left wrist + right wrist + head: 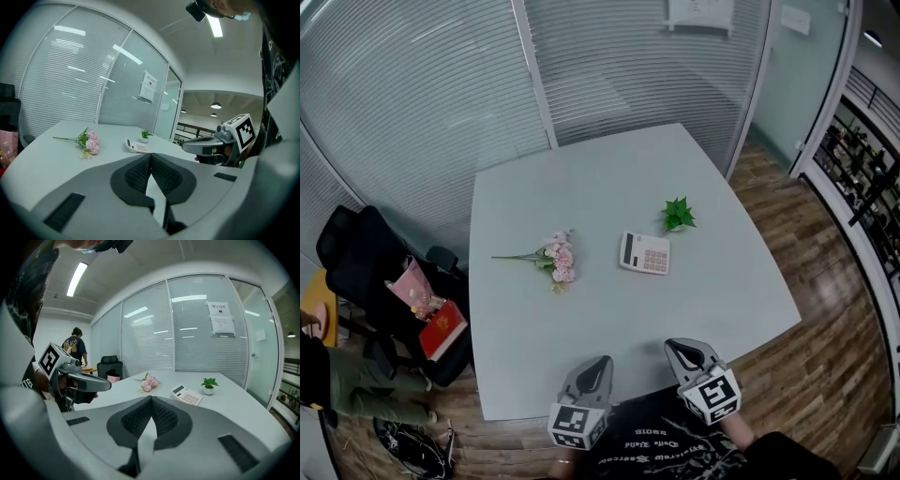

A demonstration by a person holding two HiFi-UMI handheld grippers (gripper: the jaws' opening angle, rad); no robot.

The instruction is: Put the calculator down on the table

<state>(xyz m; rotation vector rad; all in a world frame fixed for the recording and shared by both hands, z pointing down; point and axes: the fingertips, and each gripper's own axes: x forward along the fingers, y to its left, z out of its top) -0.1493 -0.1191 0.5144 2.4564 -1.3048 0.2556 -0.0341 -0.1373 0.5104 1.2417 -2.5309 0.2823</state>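
A white calculator (644, 252) lies flat on the pale table (581, 187), near its middle; it also shows as the calculator (136, 146) in the left gripper view and the calculator (187, 394) in the right gripper view. My left gripper (599, 362) and right gripper (685, 346) hover side by side over the table's near edge, well short of the calculator. Both are shut with nothing between the pads. The left gripper (150, 154) and right gripper (151, 398) each show their jaws pressed together.
A pink flower bunch (556, 262) lies left of the calculator and a small green potted plant (678, 215) stands to its right. A black chair with a red book (442, 329) sits left of the table. Glass walls with blinds stand behind.
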